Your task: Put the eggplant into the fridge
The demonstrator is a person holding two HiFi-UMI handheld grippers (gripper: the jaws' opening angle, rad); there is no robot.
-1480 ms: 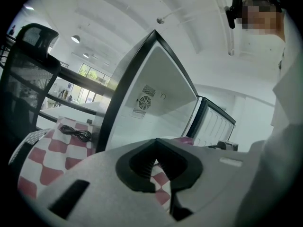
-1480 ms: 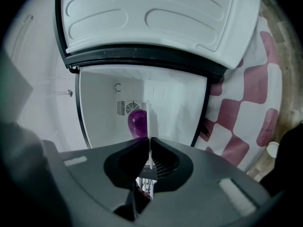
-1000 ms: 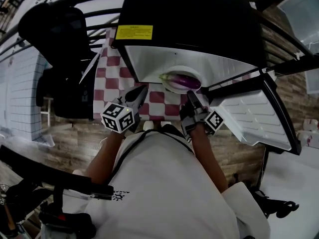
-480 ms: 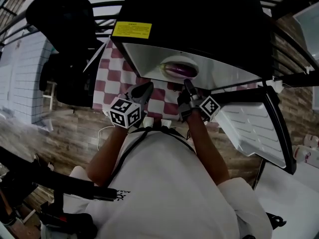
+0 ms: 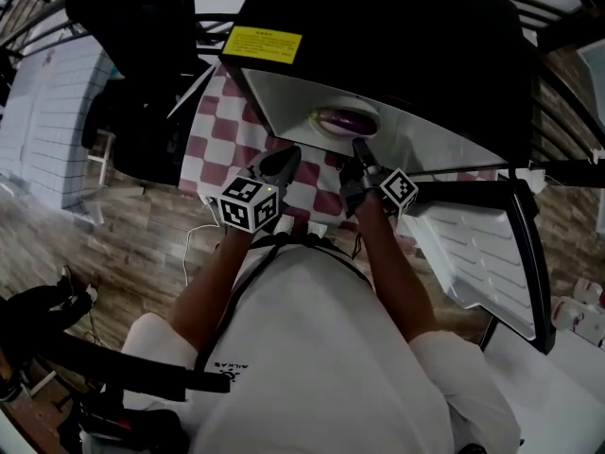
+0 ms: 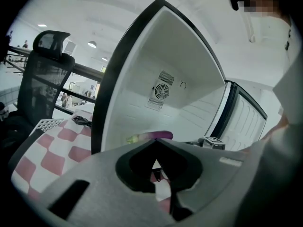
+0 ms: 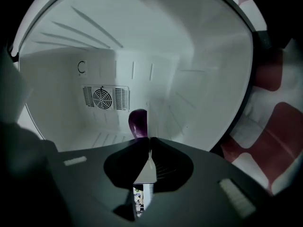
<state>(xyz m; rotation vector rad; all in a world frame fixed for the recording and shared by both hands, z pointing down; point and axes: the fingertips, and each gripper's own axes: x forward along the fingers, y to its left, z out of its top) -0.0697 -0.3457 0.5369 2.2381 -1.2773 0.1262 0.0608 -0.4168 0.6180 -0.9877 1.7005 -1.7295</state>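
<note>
The purple eggplant (image 5: pixel 345 119) lies inside the open fridge (image 5: pixel 378 36), on its white floor. In the right gripper view the eggplant (image 7: pixel 138 122) is just beyond my right gripper (image 7: pixel 150 138), which is shut and empty. In the left gripper view the eggplant (image 6: pixel 151 136) shows right over the tips of my left gripper (image 6: pixel 155 141), also shut with nothing in it. From the head view, the left gripper (image 5: pixel 286 159) and right gripper (image 5: pixel 360 146) both hover in front of the fridge opening, apart from the eggplant.
The fridge door (image 5: pixel 482 253) stands open at the right. A red-and-white checked cloth (image 5: pixel 222 130) covers the surface under the fridge. A black office chair (image 5: pixel 142 26) stands at the left. A fan vent (image 7: pixel 105 98) sits on the fridge's back wall.
Both grippers have sunk a little in front of the fridge opening, the right one more. Both stay shut and the eggplant has not moved.
</note>
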